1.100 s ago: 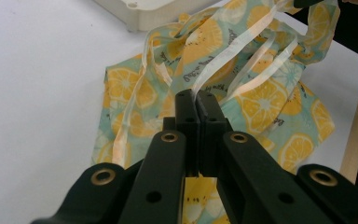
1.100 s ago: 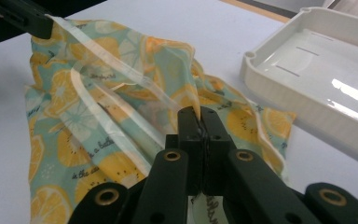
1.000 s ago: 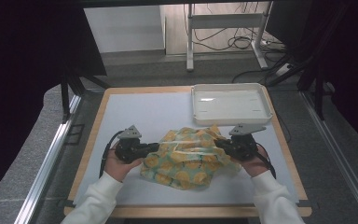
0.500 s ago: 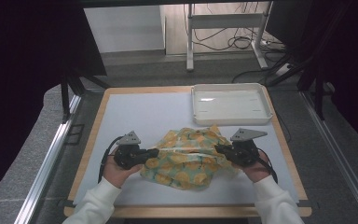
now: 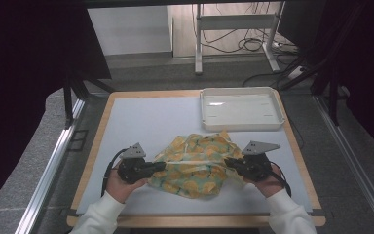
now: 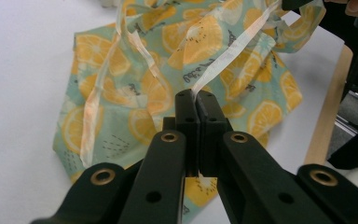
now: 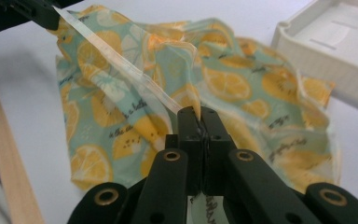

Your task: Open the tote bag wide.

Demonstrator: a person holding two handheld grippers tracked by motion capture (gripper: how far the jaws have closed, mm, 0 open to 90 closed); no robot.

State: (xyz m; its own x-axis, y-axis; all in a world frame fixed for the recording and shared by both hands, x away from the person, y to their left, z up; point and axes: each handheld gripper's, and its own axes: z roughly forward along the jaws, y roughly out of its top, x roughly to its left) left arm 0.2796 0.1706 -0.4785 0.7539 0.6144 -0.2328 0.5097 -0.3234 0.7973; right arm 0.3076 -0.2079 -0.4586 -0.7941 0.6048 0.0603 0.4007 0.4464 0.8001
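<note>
Cloth [image 5: 195, 165] printed with orange slices on pale green lies crumpled on the near half of the white mat [image 5: 146, 122], between the two grippers and just in front of the white tray [image 5: 241, 108], which sits at the mat's far right. A pale hem edge [image 6: 233, 51] of the cloth is lifted off the heap and stretched taut from one gripper to the other, running above the rumpled folds. The left gripper [image 5: 158, 167] has its jaws pressed together on one end of that edge; in the left gripper view the strip rises from between the black jaw tips. The right gripper [image 5: 230, 163] pinches the other end in the same way, its jaws closed tight on the fabric, with the strip [image 7: 121, 65] leading away from them toward the other gripper at the top left of the right gripper view. Each gripper is held by a hand in a white sleeve [image 5: 97, 219] that comes in from the near edge of the wooden table [image 5: 95, 146]. Grey floor and cables lie beyond the table.
</note>
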